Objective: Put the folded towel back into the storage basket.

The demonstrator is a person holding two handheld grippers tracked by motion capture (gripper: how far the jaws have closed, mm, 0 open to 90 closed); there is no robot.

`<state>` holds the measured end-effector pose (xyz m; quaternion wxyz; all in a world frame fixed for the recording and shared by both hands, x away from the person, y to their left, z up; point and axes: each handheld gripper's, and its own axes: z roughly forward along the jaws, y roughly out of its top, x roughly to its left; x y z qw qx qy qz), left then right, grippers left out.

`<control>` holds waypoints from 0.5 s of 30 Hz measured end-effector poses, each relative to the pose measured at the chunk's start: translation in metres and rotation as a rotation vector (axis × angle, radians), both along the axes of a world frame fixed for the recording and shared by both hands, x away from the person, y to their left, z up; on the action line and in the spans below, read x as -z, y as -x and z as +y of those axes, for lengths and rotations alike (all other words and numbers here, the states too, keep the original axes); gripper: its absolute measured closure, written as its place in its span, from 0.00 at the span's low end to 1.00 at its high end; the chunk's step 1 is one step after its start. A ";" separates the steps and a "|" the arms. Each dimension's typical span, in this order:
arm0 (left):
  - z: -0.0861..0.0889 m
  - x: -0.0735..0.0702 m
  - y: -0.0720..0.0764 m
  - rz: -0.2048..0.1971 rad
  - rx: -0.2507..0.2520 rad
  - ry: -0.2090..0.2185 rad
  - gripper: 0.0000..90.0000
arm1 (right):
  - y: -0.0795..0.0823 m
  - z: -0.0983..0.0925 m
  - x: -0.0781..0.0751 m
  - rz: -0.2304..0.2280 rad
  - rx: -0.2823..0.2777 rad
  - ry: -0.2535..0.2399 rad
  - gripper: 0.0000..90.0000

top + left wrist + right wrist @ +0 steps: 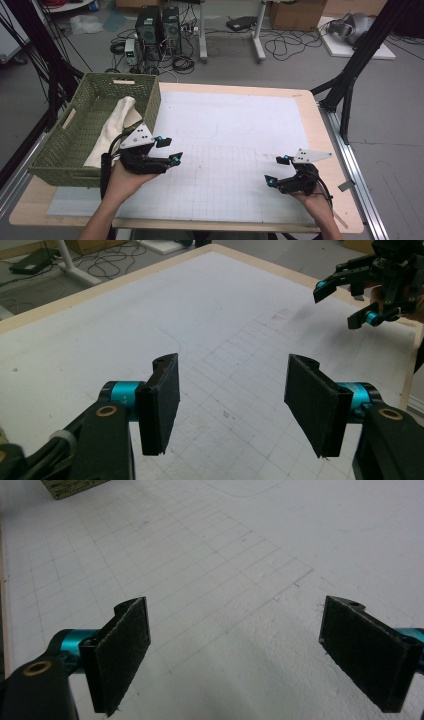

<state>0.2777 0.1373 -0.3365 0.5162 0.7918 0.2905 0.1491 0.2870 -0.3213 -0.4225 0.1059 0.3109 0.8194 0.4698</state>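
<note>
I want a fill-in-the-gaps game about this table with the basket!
1. The cream cloth lies inside the green woven ____.
2. The basket stands at the table's ____ side in the high view.
3. Between the jaws of the left gripper there is ____.
4. The jaws of the right gripper stand ____.

Missing words: basket; left; nothing; open
</note>
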 end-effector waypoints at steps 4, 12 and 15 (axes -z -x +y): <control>-0.005 0.004 0.000 -0.001 0.000 0.001 0.44 | 0.000 0.000 0.000 0.000 0.000 -0.001 0.14; -0.016 0.013 0.000 0.011 0.017 0.003 0.43 | 0.000 0.001 0.000 0.000 -0.005 0.001 0.14; -0.019 0.018 0.000 0.010 0.020 -0.001 0.43 | 0.000 0.001 0.000 0.000 -0.004 0.002 0.14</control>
